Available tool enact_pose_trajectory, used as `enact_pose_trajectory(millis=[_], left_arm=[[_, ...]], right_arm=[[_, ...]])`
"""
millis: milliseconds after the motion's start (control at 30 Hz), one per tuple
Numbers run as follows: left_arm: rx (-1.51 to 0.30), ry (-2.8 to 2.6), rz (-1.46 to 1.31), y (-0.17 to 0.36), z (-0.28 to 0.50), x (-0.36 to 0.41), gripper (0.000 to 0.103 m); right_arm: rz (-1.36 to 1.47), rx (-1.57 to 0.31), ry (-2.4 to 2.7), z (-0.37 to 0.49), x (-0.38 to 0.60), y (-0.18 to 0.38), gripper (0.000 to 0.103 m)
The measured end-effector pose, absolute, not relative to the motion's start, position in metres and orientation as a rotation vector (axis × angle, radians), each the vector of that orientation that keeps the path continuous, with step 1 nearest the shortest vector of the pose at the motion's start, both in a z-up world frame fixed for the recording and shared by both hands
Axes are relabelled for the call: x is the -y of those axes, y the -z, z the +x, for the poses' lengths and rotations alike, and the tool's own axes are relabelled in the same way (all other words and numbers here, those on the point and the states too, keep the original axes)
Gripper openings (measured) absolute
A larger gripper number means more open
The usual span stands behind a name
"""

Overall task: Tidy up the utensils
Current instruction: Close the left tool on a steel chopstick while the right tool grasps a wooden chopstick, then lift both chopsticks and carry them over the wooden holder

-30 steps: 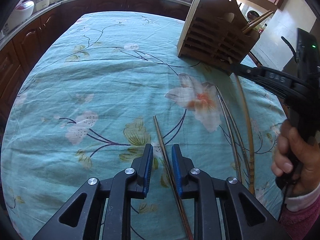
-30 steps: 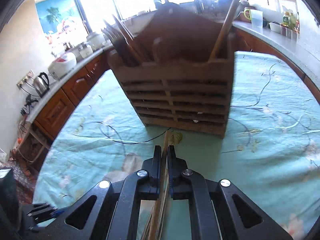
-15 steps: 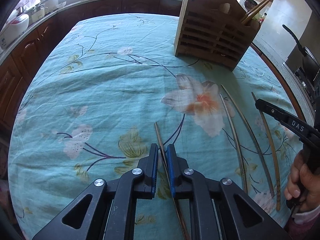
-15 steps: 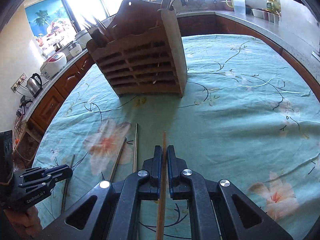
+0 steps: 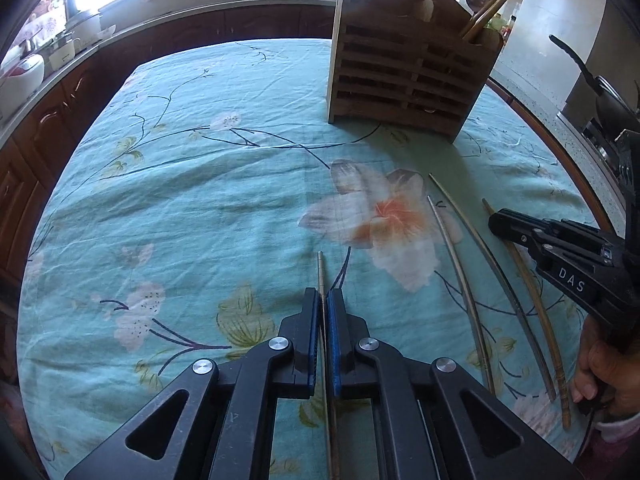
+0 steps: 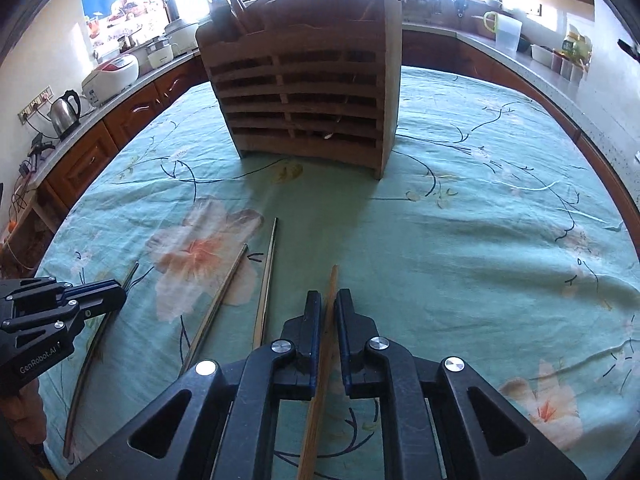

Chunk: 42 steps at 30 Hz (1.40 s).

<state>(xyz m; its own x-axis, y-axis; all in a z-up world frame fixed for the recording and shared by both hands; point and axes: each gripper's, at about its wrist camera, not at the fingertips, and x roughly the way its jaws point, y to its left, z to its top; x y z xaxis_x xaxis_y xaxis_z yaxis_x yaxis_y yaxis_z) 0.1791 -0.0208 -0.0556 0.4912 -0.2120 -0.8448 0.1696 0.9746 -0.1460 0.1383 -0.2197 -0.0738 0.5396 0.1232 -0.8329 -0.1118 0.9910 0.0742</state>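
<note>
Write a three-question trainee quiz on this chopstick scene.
1. True or false: the left gripper is shut on a thin chopstick.
2. How many loose chopsticks lie on the tablecloth between the two grippers? A one, B two, C four.
3. Fill in: the wooden holder stands upright at the ___ end of the table, beyond the chopsticks.

Key: 1 true; 2 B; 3 far.
</note>
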Motion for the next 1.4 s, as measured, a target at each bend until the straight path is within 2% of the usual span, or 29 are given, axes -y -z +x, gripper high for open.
enact_pose_trajectory(millis=[200,567,800,1400], left_arm=[[-0.975,0.274,-0.146,0.034,0.167,0.003,0.002],[-0.744,0.389,-0.288,-0.060,0.118,-0.040,0.002],[-0.647,0.442,-0.341,-0.092,0.095,-0.065,0.002],[-0.595,0.448,-0.344,-0.099,0.109,-0.057,0.002]], right_arm=[[0.107,-0.937,-0.167,0.125,0.228,0.053,0.005],[0.192,-0.660,-0.196,0.084,0.247,-0.056,0.005],[0.176,-0.513,-0.186,0.070,0.253,-0.111,0.005],[0.204,-0.466,-0.191,0.075,0.257,-0.120,0.005]])
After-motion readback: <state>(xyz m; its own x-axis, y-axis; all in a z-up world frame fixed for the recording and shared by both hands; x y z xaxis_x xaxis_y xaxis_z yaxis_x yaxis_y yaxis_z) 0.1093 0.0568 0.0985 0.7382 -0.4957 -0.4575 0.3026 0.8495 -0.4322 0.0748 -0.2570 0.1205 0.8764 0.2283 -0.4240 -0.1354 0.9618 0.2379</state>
